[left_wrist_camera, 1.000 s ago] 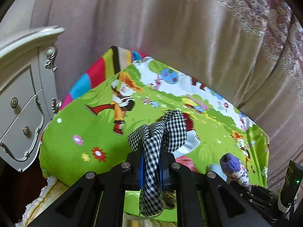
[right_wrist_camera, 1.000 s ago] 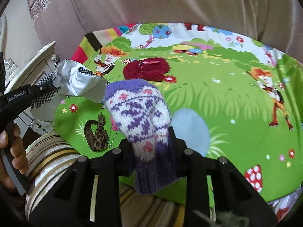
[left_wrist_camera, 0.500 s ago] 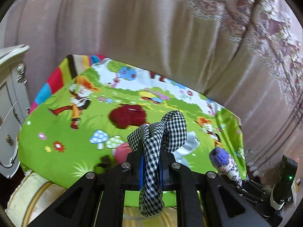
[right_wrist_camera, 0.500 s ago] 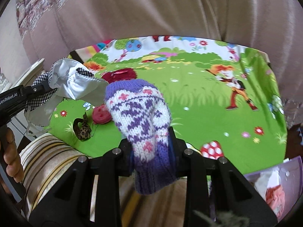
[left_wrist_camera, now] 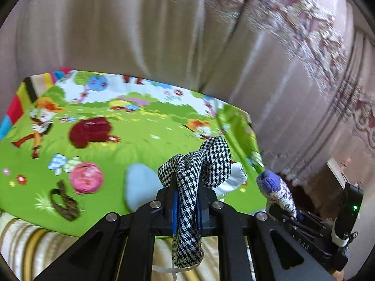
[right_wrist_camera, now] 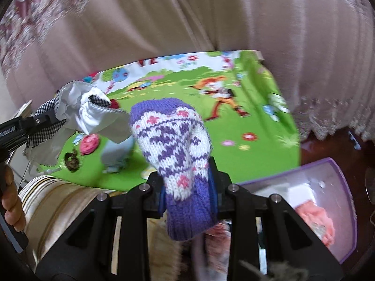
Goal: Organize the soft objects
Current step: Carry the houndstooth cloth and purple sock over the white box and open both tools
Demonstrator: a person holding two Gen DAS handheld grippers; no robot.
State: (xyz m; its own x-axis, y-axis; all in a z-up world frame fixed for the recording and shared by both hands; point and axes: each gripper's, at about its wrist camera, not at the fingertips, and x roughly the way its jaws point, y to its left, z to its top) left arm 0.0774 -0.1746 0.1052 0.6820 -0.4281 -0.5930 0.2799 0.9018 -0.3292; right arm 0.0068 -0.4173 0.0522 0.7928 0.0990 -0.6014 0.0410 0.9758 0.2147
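Note:
My left gripper (left_wrist_camera: 186, 201) is shut on a black-and-white houndstooth cloth item (left_wrist_camera: 201, 164) with a white lining; it also shows in the right wrist view (right_wrist_camera: 89, 114). My right gripper (right_wrist_camera: 187, 187) is shut on a purple-and-white knitted mitten (right_wrist_camera: 173, 140), seen at the right of the left wrist view (left_wrist_camera: 279, 192). Both are held above the front edge of a green cartoon mat (left_wrist_camera: 140, 145). On the mat lie a dark red knitted piece (left_wrist_camera: 90, 131), a pink round piece (left_wrist_camera: 86, 178), a light blue piece (left_wrist_camera: 140, 187) and a leopard-print band (left_wrist_camera: 64, 205).
A purple-rimmed box (right_wrist_camera: 328, 201) holding pink soft items sits low at the right. Pink curtains (left_wrist_camera: 164, 35) hang behind the mat. A striped cream bed edge (right_wrist_camera: 58, 199) runs below the mat. Dark wooden floor (right_wrist_camera: 332, 145) shows at the right.
Both grippers swung to the right with their items still held. The white dresser left the view and the purple box came into the right wrist view.

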